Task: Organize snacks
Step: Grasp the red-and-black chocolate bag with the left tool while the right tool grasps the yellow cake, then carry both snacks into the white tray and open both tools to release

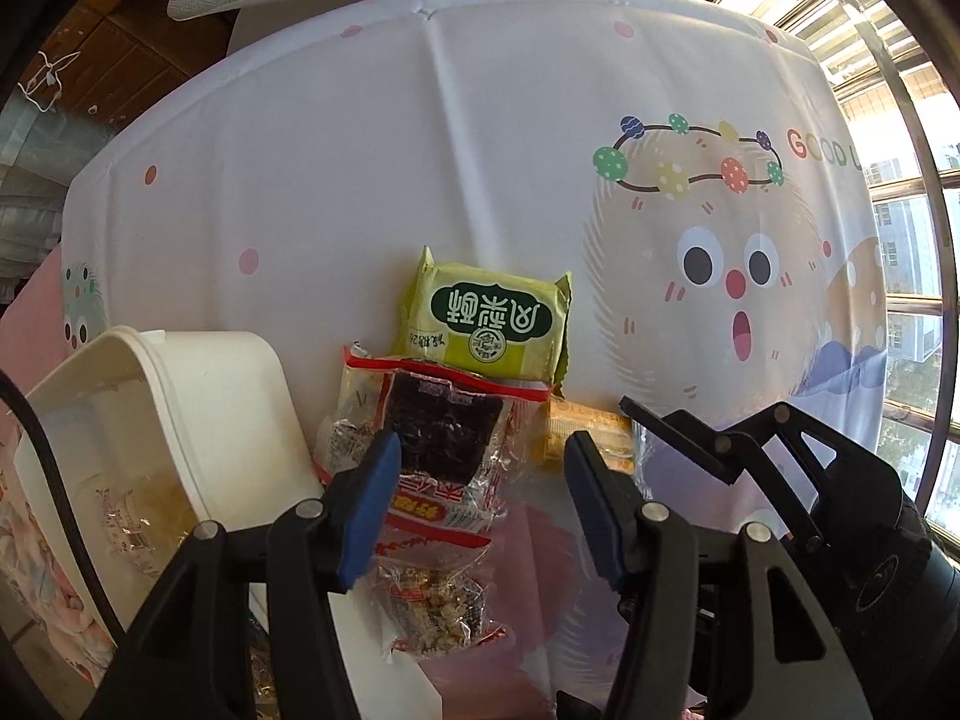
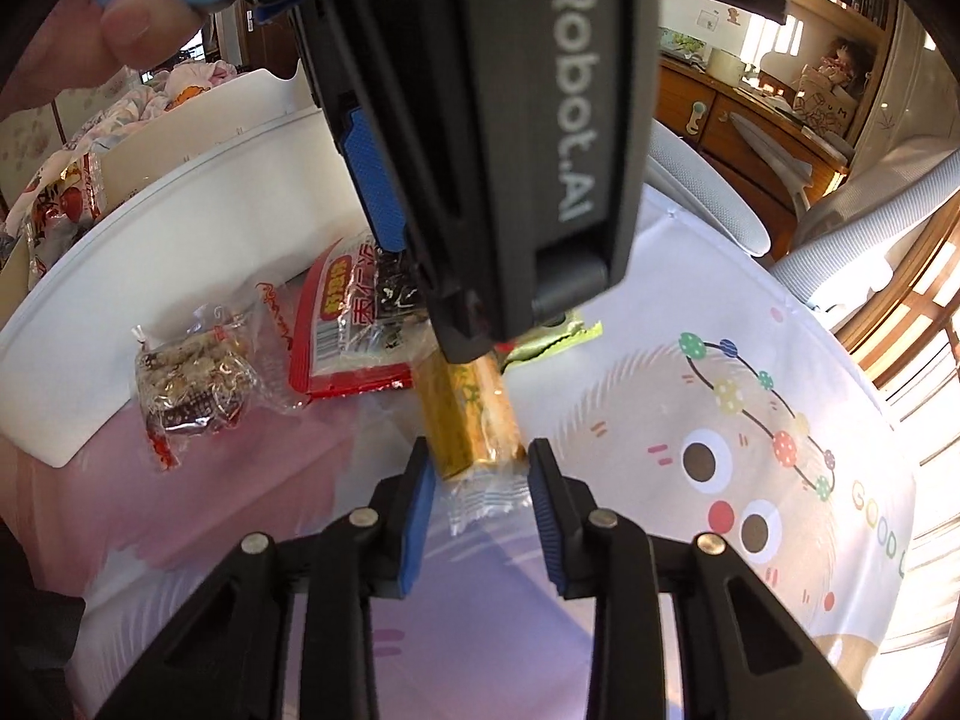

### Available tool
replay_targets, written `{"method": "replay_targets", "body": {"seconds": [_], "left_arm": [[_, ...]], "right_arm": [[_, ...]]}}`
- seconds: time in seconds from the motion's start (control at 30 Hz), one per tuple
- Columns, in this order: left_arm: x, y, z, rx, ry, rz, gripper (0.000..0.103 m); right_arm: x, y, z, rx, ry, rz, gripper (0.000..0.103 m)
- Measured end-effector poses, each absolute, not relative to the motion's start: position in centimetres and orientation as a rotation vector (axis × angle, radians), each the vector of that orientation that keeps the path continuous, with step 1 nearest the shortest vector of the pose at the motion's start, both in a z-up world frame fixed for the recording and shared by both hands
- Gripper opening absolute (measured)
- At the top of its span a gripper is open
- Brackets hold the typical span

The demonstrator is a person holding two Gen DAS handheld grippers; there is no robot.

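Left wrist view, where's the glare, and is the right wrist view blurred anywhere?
Left wrist view: sunlight blows out the barred window at the right edge. Right wrist view: the black housing of the other hand-held gripper fills the top; the white plastic bin at left looks soft.

Looks like a home, prob. a living/dining room. Table w/ a printed cartoon tablecloth [image 1: 480, 138] fills mid frame in both views. Upper right of the right wrist view: wooden cabinet [image 2: 744, 120] w/ drawers, shelves above w/ boxes, a doll and odds & ends. Grey mesh chair [image 2: 864, 210] at right edge. Right side of the left wrist view: big window w/ metal bars [image 1: 900, 138], buildings outside. Upper left: wood floor [image 1: 120, 66]. Household clutter, nothing industrial.
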State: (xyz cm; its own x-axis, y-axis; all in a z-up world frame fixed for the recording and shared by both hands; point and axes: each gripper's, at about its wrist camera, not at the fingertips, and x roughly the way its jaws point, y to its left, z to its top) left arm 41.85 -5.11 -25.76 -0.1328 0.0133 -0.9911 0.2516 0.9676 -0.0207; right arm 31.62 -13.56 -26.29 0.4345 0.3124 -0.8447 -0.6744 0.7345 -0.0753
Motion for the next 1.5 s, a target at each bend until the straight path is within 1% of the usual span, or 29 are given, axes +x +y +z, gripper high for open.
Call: {"method": "replay_targets", "body": {"seconds": [0.07,0.17,0.47,0.63,0.67,0.7,0.83,0.93,0.97,1.0,1.13,1.2,1.3,1.5], "left_arm": [[41.9,-5.1,-25.9,0.212,1.693,-0.191,0.063],[41.9,-4.5,-26.0,0.21,1.695,-0.173,0.065],[42.1,-4.2,-26.7,0.247,1.694,-0.154,0.065],[42.2,-5.4,-27.4,0.289,1.682,-0.156,0.06],[42.1,-5.7,-27.6,0.304,1.677,-0.148,0.055],[42.2,-5.8,-27.7,0.318,1.673,-0.133,0.053],[42.3,-6.2,-27.7,0.317,1.659,-0.13,0.051],[42.4,-6.2,-27.5,0.309,1.656,-0.141,0.046],[42.1,-5.9,-27.2,0.308,1.652,-0.147,0.038],[41.9,-6.0,-27.1,0.308,1.651,-0.148,0.037],[41.3,-5.8,-26.7,0.306,1.647,-0.144,0.037],[41.0,-5.5,-26.5,0.301,1.644,-0.143,0.037],[40.5,-5.5,-25.9,0.298,1.631,-0.15,0.037],[39.2,-6.1,-23.1,0.282,1.594,-0.182,0.037]], "right_arm": [[31.4,-13.5,-26.3,-0.438,0.943,0.63,0.028],[31.1,-13.8,-26.3,-0.418,0.967,0.611,0.028],[28.3,-14.7,-25.9,-0.357,1.037,0.572,0.028],[26.7,-15.3,-25.4,-0.3,1.069,0.539,0.028],[26.6,-15.3,-25.4,-0.289,1.075,0.53,0.028],[26.4,-15.4,-25.3,-0.281,1.08,0.522,0.028],[26.1,-15.8,-25.0,-0.248,1.09,0.49,0.028],[25.9,-16.0,-24.7,-0.234,1.095,0.474,0.027],[25.8,-16.1,-24.6,-0.233,1.095,0.47,0.027],[25.7,-16.1,-24.6,-0.231,1.097,0.467,0.027],[25.7,-16.1,-24.3,-0.233,1.096,0.456,0.027],[25.8,-16.2,-24.0,-0.236,1.096,0.45,0.024],[25.4,-16.3,-23.5,-0.228,1.091,0.439,0.023],[24.3,-16.3,-22.5,-0.218,1.091,0.416,0.018]]}}
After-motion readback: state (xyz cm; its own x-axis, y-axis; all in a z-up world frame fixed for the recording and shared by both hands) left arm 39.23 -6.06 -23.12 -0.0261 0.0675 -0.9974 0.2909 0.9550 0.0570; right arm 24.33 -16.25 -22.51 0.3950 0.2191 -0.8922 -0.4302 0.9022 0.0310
